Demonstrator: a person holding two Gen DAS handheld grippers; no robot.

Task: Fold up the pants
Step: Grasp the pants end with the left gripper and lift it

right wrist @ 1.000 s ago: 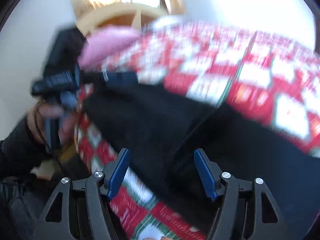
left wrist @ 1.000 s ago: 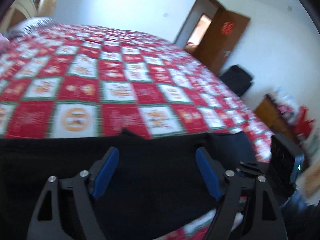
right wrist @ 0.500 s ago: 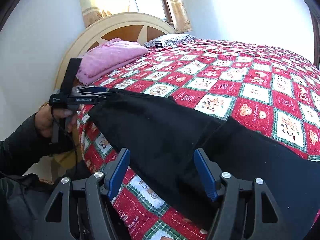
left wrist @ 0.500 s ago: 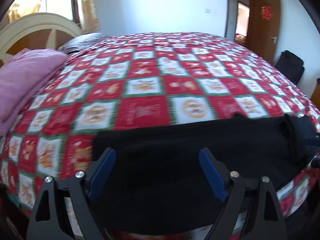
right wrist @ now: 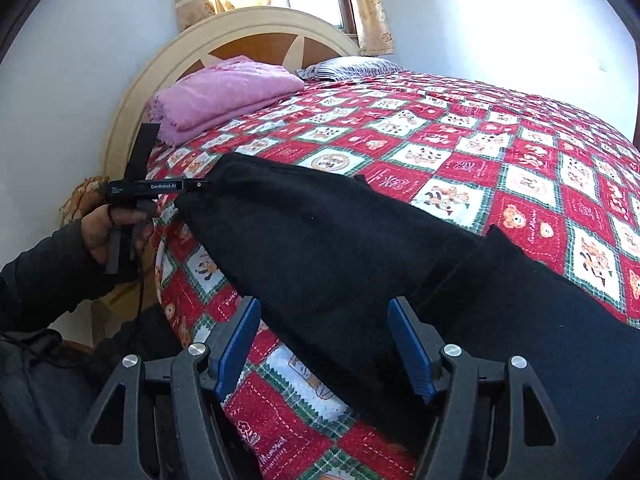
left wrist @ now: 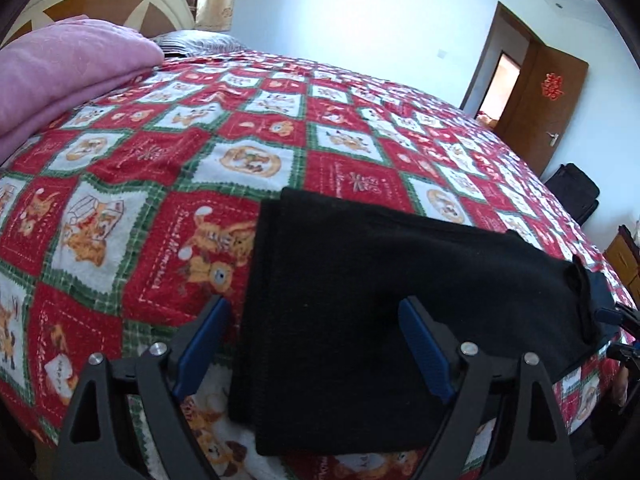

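Black pants (left wrist: pixel 380 292) lie flat along the near edge of a bed with a red, white and green patchwork quilt (left wrist: pixel 248 128). In the left wrist view my left gripper (left wrist: pixel 312 340) is open and empty, its blue pads straddling the pants' end near the bed edge. In the right wrist view the pants (right wrist: pixel 340 240) stretch from lower right toward the headboard. My right gripper (right wrist: pixel 324 344) is open and empty, just above the pants' near edge. The left gripper (right wrist: pixel 160 188) shows there, held in a hand at the pants' far end.
A folded pink blanket (right wrist: pixel 224 92) and a grey pillow (right wrist: pixel 352 66) lie by the cream headboard (right wrist: pixel 256 28). A brown door (left wrist: pixel 540 96), a black bag (left wrist: pixel 572 196) and a wooden cabinet (left wrist: pixel 624 256) stand beyond the bed's far side.
The left gripper has swung left and come to the pants' end by the headboard. The right view has steadied from blur. Both grippers stay open.
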